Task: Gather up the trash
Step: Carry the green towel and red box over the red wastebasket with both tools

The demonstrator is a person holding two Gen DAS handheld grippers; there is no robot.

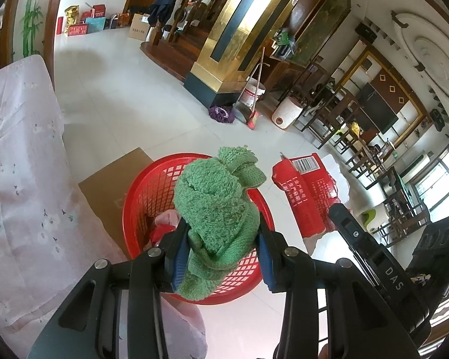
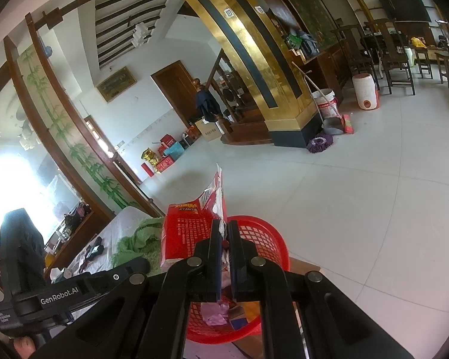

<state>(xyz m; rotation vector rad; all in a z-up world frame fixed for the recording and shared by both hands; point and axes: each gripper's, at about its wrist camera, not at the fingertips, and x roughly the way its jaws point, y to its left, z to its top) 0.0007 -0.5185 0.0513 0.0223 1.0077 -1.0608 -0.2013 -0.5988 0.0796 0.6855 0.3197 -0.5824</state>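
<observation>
My left gripper (image 1: 221, 233) is shut on a crumpled green towel (image 1: 218, 206), held just above a red mesh basket (image 1: 148, 197) on the floor. The basket (image 2: 263, 236) holds pink and red scraps (image 2: 215, 314). My right gripper (image 2: 223, 233) is shut on the torn edge of a red printed snack bag (image 2: 188, 230), held above the basket's rim. In the left wrist view that red bag (image 1: 305, 191) hangs to the right of the basket with the right gripper's finger (image 1: 350, 230) on it. The green towel (image 2: 137, 239) shows left of the bag in the right wrist view.
A table with a pale pink floral cloth (image 1: 21, 164) stands at the left. Flat cardboard (image 1: 113, 185) lies under the basket. A gold pillar (image 1: 224, 45), bucket (image 1: 253, 92), broom (image 1: 253, 119), purple mop head (image 1: 221, 113) and white container (image 1: 287, 112) stand beyond on the tiled floor.
</observation>
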